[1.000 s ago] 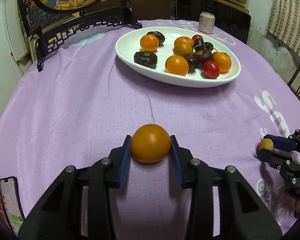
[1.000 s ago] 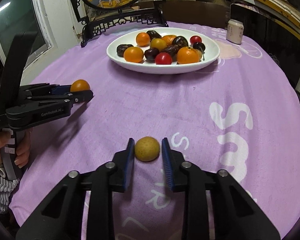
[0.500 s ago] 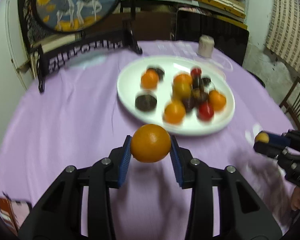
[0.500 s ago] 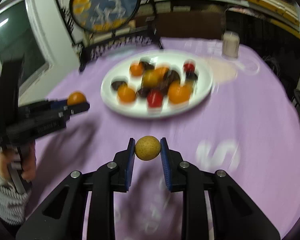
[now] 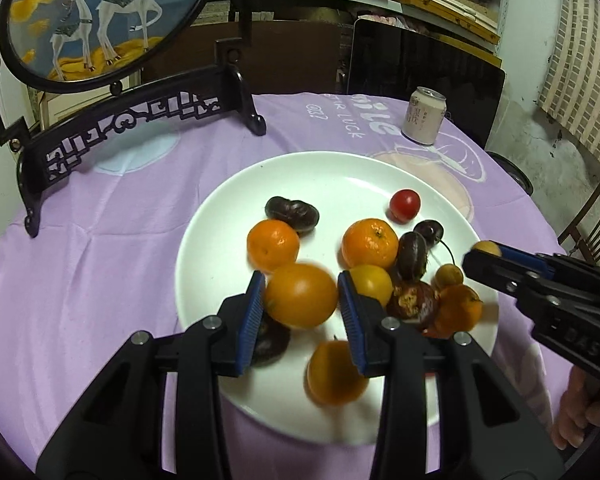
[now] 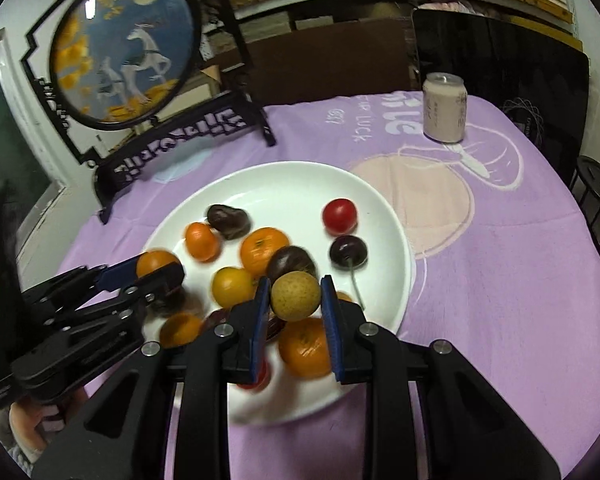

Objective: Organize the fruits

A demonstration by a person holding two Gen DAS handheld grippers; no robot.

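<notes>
Above purple tablecloth [image 5: 100,272], orange [image 5: 301,295] sits clamped in left tool [image 5: 301,300].

Both grippers are black plastic with silver screws. The left gripper [image 5: 301,296] and right gripper [image 6: 295,297] carry ribbed blue pads.

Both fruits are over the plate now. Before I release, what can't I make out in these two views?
- Left wrist view: the dark fruit under the left hand-held gripper is mostly hidden by its finger.
- Left wrist view: the orange fruit nearest the camera is motion-blurred.
- Right wrist view: the red fruit and plate near rim are hidden behind the right hand-held gripper.
</notes>
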